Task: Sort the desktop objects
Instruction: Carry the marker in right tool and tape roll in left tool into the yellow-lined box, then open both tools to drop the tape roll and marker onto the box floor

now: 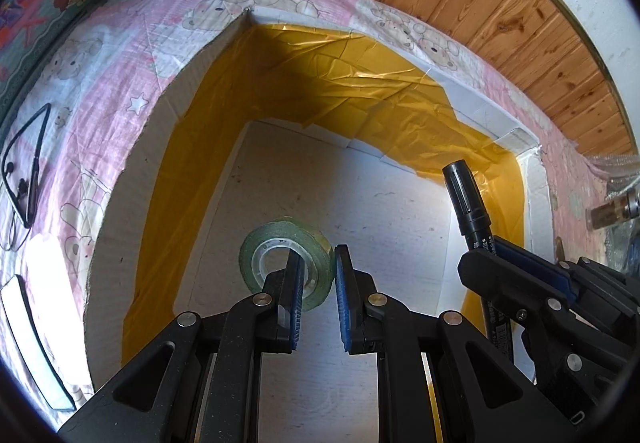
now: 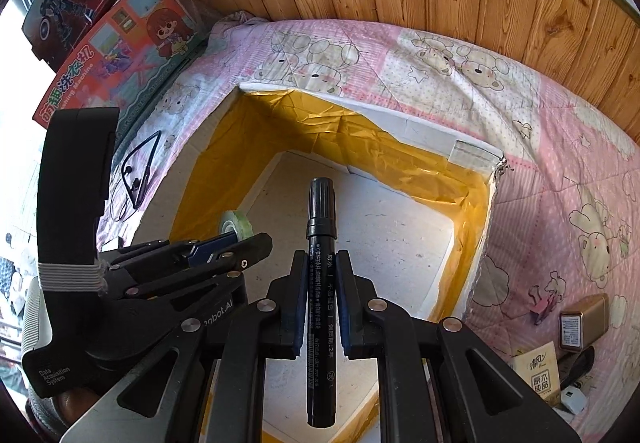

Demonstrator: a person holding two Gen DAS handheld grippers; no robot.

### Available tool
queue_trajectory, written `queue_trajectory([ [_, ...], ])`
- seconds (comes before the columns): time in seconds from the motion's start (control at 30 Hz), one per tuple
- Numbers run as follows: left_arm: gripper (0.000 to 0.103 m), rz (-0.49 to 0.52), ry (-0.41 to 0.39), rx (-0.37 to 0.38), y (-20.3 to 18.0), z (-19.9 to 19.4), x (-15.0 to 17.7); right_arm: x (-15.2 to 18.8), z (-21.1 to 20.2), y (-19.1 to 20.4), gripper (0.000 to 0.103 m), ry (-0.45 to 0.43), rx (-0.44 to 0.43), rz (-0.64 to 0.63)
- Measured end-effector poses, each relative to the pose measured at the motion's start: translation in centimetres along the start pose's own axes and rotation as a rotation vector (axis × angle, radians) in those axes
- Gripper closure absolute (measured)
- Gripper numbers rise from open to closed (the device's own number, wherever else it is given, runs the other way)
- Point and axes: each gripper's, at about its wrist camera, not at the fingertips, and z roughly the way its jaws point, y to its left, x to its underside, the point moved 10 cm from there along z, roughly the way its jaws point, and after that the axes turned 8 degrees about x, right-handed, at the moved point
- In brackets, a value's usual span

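right gripper [image 2: 321, 285] clamped on black marker [image 2: 321, 243], held over the foam box [image 2: 424, 131] near its right wall. left gripper [image 1: 317, 275] jaws apart over green tape roll [image 1: 286, 255] on the box floor, near left wall

A pink teddy-print quilt [image 2: 532, 131] covers the bed, carrying the foam box [image 2: 416, 131], a neckband earphone [image 1: 28, 179] and a gold tin [image 2: 584, 323].

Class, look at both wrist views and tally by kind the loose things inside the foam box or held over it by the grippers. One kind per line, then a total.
Tape rolls: 1, the green tape roll in the box, at the left gripper.
Marker pens: 1, the black marker clamped in the right gripper.
Total: 2
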Motion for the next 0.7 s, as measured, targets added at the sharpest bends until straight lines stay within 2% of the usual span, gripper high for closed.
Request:
queue_trajectory([
  [0.6, 0.086, 0.014, 0.049, 0.008, 0.1, 2.1, -0.2, -1.3, 4.3, -1.5, 0.088, 0.092, 0.115, -0.026],
  [0.63, 0.081, 0.015, 0.052, 0.008, 0.1, 2.0, -0.2, -1.3, 4.4, -1.6, 0.088, 0.095, 0.121, -0.027],
  [0.67, 0.070, 0.010, 0.052, 0.005, 0.1, 2.1, -0.2, -1.3, 4.5, -1.7, 0.088, 0.096, 0.125, -0.026],
  [0.7, 0.064, 0.003, 0.049, 0.002, 0.0, 2.0, -0.2, -1.3, 4.5, -1.8, 0.088, 0.098, 0.128, -0.026],
])
